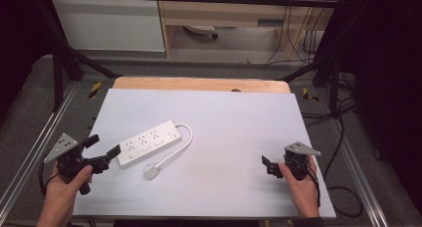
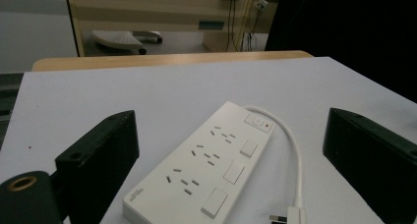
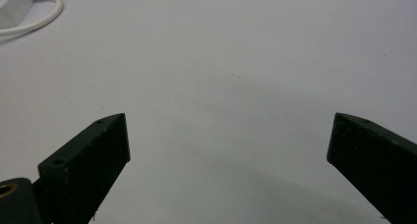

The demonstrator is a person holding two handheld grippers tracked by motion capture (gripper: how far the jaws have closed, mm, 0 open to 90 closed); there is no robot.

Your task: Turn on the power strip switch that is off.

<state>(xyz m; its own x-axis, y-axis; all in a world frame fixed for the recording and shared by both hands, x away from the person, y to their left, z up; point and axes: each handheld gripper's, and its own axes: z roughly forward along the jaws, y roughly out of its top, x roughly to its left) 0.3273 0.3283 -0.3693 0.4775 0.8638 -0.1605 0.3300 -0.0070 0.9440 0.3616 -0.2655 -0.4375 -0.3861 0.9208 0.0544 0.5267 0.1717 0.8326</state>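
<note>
A white power strip (image 1: 149, 143) with three sockets and switches lies at an angle left of the table's middle. Its white cable (image 1: 185, 137) loops round to a plug (image 1: 152, 171) lying flat in front of it. My left gripper (image 1: 103, 146) is open just left of the strip's near end and points at it. In the left gripper view the strip (image 2: 206, 165) lies ahead between the wide-apart jaws of the left gripper (image 2: 231, 121), untouched, with the plug (image 2: 290, 216) at the lower right. My right gripper (image 1: 267, 166) is open at the front right, far from the strip. In its own view the right gripper (image 3: 228, 118) is over bare table.
The white table top (image 1: 234, 112) has a wooden strip (image 1: 199, 83) along its far edge. Metal frame rails (image 1: 30, 152) run beside it. Black cables (image 1: 343, 187) lie on the floor at the right. A corner of the cable (image 3: 44, 17) shows at the top left of the right gripper view.
</note>
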